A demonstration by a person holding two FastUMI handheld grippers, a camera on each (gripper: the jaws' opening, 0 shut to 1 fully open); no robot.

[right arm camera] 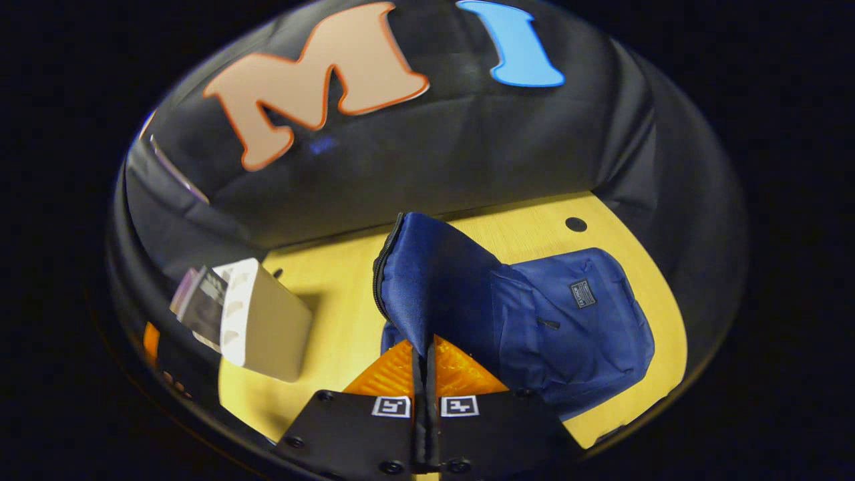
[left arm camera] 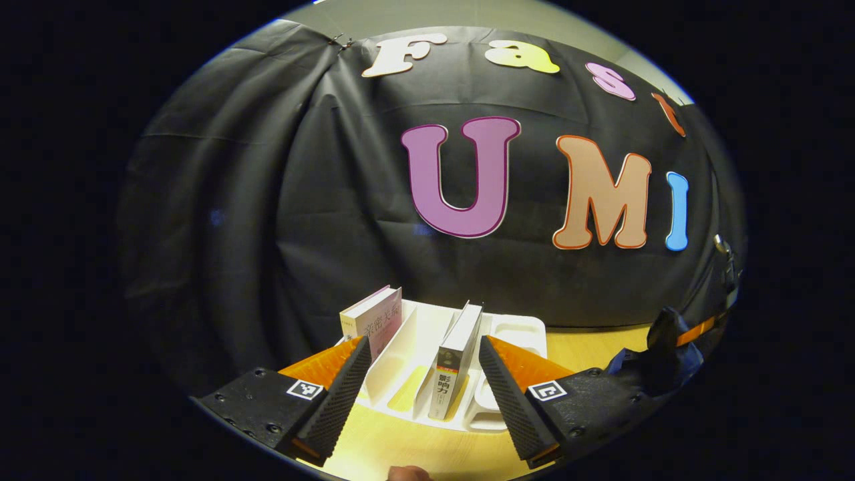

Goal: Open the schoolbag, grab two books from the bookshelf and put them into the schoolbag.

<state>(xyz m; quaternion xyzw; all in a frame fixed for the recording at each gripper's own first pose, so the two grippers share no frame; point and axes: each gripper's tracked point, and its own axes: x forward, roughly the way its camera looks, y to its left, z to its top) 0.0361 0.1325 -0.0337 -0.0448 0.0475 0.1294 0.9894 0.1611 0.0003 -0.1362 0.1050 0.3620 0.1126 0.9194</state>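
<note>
The left hand-held gripper (left arm camera: 425, 377) is gaping wide before a book (left arm camera: 455, 364) in the bookshelf (left arm camera: 514, 331), touching nothing. The right hand-held gripper (right arm camera: 425, 357) is pinching the schoolbag (right arm camera: 534, 321) flap tight

Books (left arm camera: 456, 357) in shelf (left arm camera: 427, 394), bag (right arm camera: 521, 314) right.

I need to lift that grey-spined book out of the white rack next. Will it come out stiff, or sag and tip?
The grey-spined book stands nearly upright unaided, so it is probably stiff. It leans slightly in the white rack, so it may tip when nudged. The left gripper has its jaws open, wide enough to straddle it.
</note>
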